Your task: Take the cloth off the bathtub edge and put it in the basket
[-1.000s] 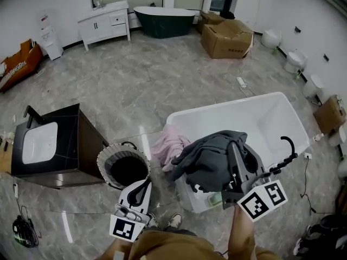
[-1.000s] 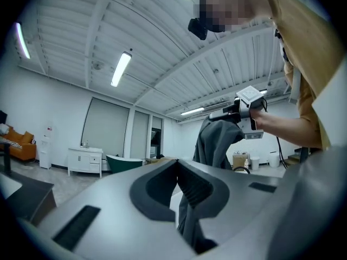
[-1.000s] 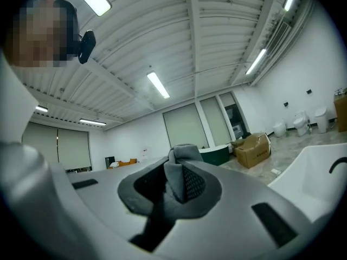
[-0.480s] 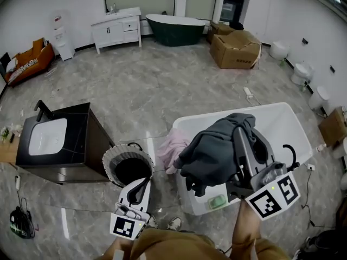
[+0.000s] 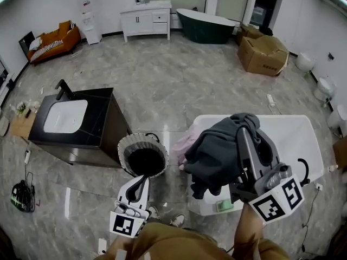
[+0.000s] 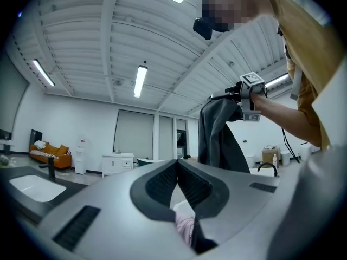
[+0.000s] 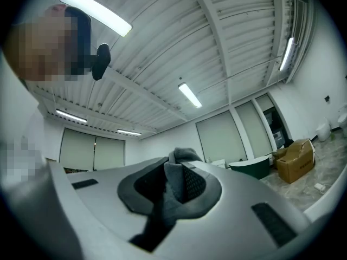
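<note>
A dark grey cloth [image 5: 219, 153] hangs in the air over the near end of the white bathtub [image 5: 303, 140], pinched in my right gripper [image 5: 242, 128]. In the right gripper view the grey cloth [image 7: 173, 191] is clamped between the pads. A pink cloth [image 5: 186, 143] is draped on the tub's left edge. The round basket [image 5: 143, 155] with a dark inside stands on the floor left of the tub. My left gripper [image 5: 142, 181] is low, near the basket's front rim, its jaws closed with nothing between them. In the left gripper view, the raised grey cloth [image 6: 217, 137] hangs at upper right.
A black vanity with a white sink [image 5: 73, 121] stands left of the basket. A white cabinet [image 5: 145, 19], a dark green tub [image 5: 209, 27] and cardboard boxes [image 5: 264, 53] line the far wall. A black tap [image 5: 303, 169] rises at the tub's right end.
My right gripper has lifted the grey cloth higher and a little leftward. The head view has swung left, so the vanity and basket sit nearer the middle. The left gripper has barely moved.
</note>
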Available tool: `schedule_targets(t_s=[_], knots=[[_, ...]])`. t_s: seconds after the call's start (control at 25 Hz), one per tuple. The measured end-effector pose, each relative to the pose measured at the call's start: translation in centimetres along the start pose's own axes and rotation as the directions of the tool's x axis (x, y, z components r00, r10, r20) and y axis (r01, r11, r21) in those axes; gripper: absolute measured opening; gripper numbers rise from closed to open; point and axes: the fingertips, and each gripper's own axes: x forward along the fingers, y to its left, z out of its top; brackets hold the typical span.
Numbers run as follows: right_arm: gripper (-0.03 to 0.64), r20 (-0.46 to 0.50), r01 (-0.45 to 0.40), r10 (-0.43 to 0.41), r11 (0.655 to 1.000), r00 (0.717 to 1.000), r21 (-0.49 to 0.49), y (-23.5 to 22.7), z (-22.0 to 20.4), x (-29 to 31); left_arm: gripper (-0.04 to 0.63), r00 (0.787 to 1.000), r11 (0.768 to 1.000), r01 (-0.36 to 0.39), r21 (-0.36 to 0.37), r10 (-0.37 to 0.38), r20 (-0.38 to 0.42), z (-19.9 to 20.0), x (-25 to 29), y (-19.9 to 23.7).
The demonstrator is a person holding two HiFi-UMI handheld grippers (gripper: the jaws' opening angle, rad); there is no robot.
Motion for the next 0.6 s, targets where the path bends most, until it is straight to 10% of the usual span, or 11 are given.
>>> schedule_targets(t_s=[0.6], knots=[[0.035, -0.037, -0.11, 0.111, 0.994, 0.993, 0.025, 6.7, -4.4, 10.2, 0.008, 0.991, 0.991, -0.129, -0.033, 0.129, -0.022, -3.3, -4.0, 10.8]])
